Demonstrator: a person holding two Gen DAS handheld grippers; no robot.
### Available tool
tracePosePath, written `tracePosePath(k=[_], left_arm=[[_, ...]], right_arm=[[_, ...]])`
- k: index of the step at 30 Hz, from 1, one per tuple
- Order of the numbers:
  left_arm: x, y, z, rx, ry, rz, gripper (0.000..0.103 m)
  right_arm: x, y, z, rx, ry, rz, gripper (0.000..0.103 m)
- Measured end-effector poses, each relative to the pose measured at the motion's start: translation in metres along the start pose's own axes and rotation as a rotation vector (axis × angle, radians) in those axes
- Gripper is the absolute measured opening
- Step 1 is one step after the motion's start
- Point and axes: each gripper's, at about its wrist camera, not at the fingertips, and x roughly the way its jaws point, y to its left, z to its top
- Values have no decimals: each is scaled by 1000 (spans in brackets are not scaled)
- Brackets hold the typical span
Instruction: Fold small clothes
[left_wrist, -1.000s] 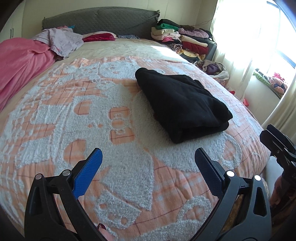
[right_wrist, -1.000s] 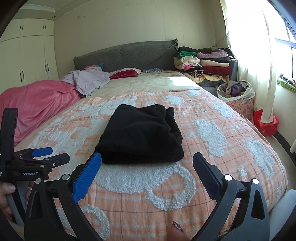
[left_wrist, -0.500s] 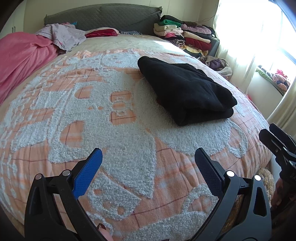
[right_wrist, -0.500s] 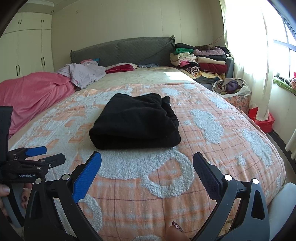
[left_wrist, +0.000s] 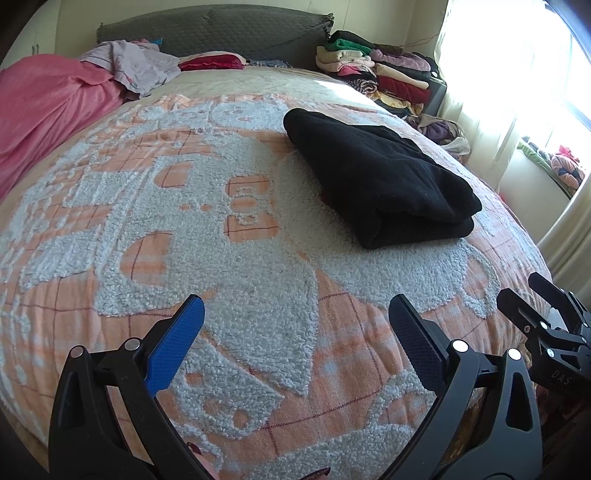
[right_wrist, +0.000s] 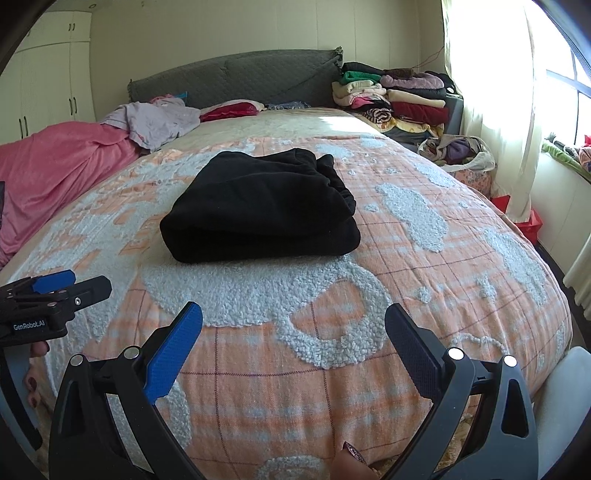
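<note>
A black garment (left_wrist: 380, 177) lies folded into a thick rectangle on the orange and white bedspread (left_wrist: 184, 221). It also shows in the right wrist view (right_wrist: 262, 206), mid-bed. My left gripper (left_wrist: 295, 317) is open and empty, hovering over the near part of the bed, well short of the garment. My right gripper (right_wrist: 293, 321) is open and empty, also near the foot of the bed. Each gripper shows at the other view's edge: the right one (left_wrist: 546, 317), the left one (right_wrist: 55, 291).
A pink blanket (right_wrist: 55, 170) and a lilac garment (right_wrist: 155, 122) lie at the bed's left head end. A stack of folded clothes (right_wrist: 391, 96) stands right of the grey headboard (right_wrist: 232, 77). A bag of clothes (right_wrist: 458, 155) and a red box (right_wrist: 524, 218) sit by the curtain.
Both grippers have drawn back toward the foot of the bed and lowered a little. The black garment has stayed in place. Both stay open.
</note>
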Motion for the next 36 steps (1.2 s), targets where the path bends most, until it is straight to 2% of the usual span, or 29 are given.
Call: tracePosePath(k=[36], left_arm=[[-8,0,3,11,-5,43,94]], right_arm=[[-9,1,3,1,-11,-2,99]])
